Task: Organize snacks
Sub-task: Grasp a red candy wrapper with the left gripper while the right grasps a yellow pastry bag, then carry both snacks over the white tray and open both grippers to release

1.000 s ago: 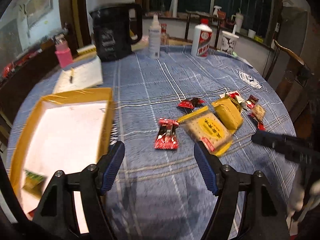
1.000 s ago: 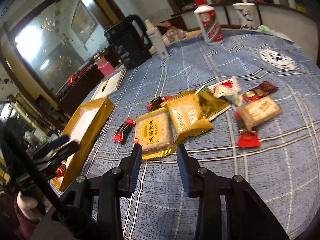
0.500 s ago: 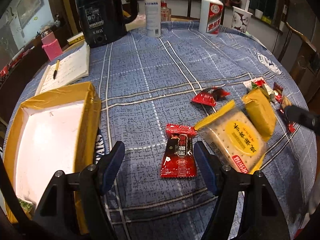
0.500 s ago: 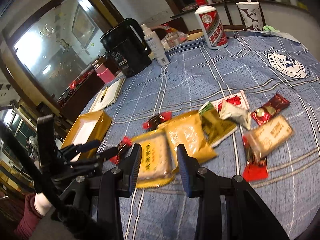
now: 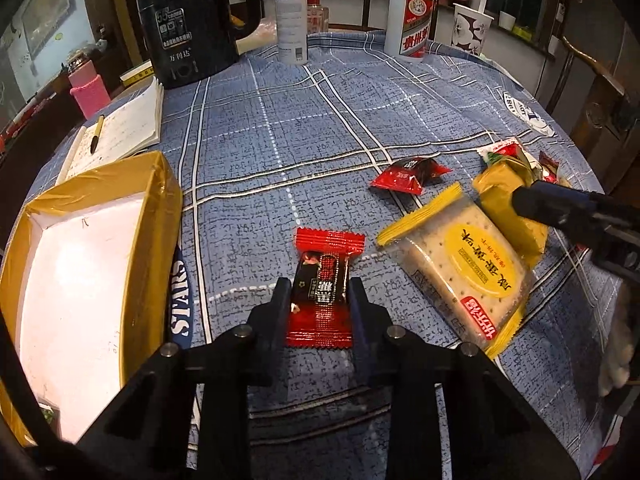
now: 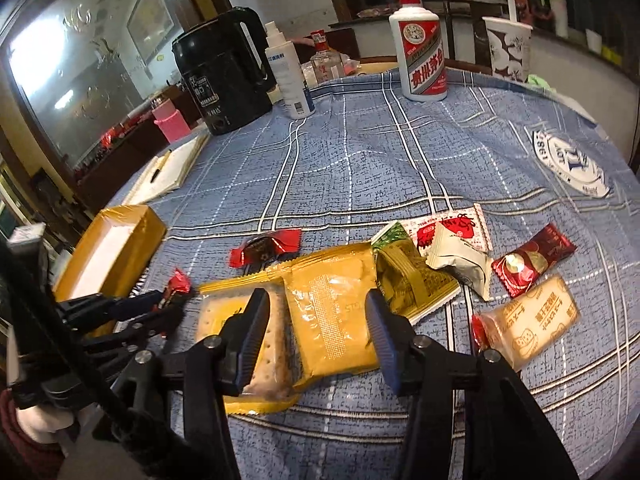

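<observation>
Left wrist: left claw [image 5: 320,296] closing on red snack [image 5: 322,284].

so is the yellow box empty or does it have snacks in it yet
Nearly empty: the yellow box shows a bare white floor, with only one small greenish item at its near corner, too cut off to identify.

Right gripper [image 6: 316,332] fingers opening astride gold packet [image 6: 332,320]; cracker pack [image 6: 256,360] beside, on blue tablecloth [image 6: 360,168]
</observation>
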Demonstrator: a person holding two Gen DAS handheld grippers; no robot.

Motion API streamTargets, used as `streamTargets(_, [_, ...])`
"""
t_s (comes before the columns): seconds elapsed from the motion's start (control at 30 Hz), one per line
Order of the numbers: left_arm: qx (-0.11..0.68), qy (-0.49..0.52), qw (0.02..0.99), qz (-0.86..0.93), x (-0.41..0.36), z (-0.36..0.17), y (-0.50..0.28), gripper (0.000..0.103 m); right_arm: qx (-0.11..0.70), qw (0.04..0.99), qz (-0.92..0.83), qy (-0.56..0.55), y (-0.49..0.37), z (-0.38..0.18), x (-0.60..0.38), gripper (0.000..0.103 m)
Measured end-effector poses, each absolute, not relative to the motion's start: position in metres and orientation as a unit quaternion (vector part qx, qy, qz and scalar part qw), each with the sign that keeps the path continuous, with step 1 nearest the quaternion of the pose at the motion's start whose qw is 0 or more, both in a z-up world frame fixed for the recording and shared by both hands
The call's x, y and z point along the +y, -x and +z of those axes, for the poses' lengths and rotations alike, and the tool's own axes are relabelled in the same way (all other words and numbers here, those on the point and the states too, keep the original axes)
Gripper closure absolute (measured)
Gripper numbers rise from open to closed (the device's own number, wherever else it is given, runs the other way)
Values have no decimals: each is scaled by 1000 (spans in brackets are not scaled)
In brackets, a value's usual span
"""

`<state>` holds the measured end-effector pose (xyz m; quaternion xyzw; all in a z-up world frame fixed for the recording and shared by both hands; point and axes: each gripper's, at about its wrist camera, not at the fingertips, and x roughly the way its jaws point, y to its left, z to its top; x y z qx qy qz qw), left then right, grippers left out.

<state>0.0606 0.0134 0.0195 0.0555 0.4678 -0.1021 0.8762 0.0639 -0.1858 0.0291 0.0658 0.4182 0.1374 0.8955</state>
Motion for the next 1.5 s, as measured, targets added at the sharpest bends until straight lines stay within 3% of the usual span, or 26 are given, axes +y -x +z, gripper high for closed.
streamTargets(0.17, [462, -46, 879, -105, 16, 25, -55, 73, 419, 901, 113, -19, -66, 24, -173, 50])
streamTargets(0.3, [455, -40, 883, -106, 18, 33, -46, 74, 428, 897, 110, -10, -64, 23, -173, 64])
streamTargets(0.43, [444, -30, 889, -111, 22, 43, -35, 74, 420, 900, 116, -14, -55, 32, -174, 88])
streamTargets(0.53, [435, -27, 893, -112, 26, 52, -26, 74, 417, 901, 119, -15, -46, 38, -172, 91])
streamTargets(0.83, [405, 0, 908, -111, 48, 76, 7, 74, 395, 909, 117, -66, -29, 48, -192, 92])
streamTargets(0.9, [400, 4, 910, -109, 53, 79, 12, 74, 387, 913, 110, -65, -29, 48, -191, 87])
streamTargets(0.93, [398, 6, 911, -108, 56, 80, 13, 74, 390, 912, 109, -64, -30, 46, -190, 68])
streamTargets(1.0, [396, 11, 912, -104, 62, 82, 16, 74, 406, 908, 91, -56, -38, 41, -186, 40])
streamTargets(1.17, [389, 23, 916, -93, 81, 88, 23, 74, 434, 897, 78, -20, -48, 24, -172, 39])
streamTargets(1.2, [387, 26, 917, -89, 87, 90, 24, 74, 440, 895, 72, -8, -49, 20, -168, 42])
streamTargets(1.23, [386, 28, 918, -85, 91, 90, 25, 74, 444, 894, 65, -4, -50, 16, -167, 56])
streamTargets(1.3, [383, 35, 920, -77, 103, 92, 28, 74, 448, 892, 62, -19, -50, 15, -170, 59])
streamTargets(1.5, [377, 53, 923, -46, 144, 92, 32, 74, 418, 906, 53, -46, -31, 36, -181, 60])
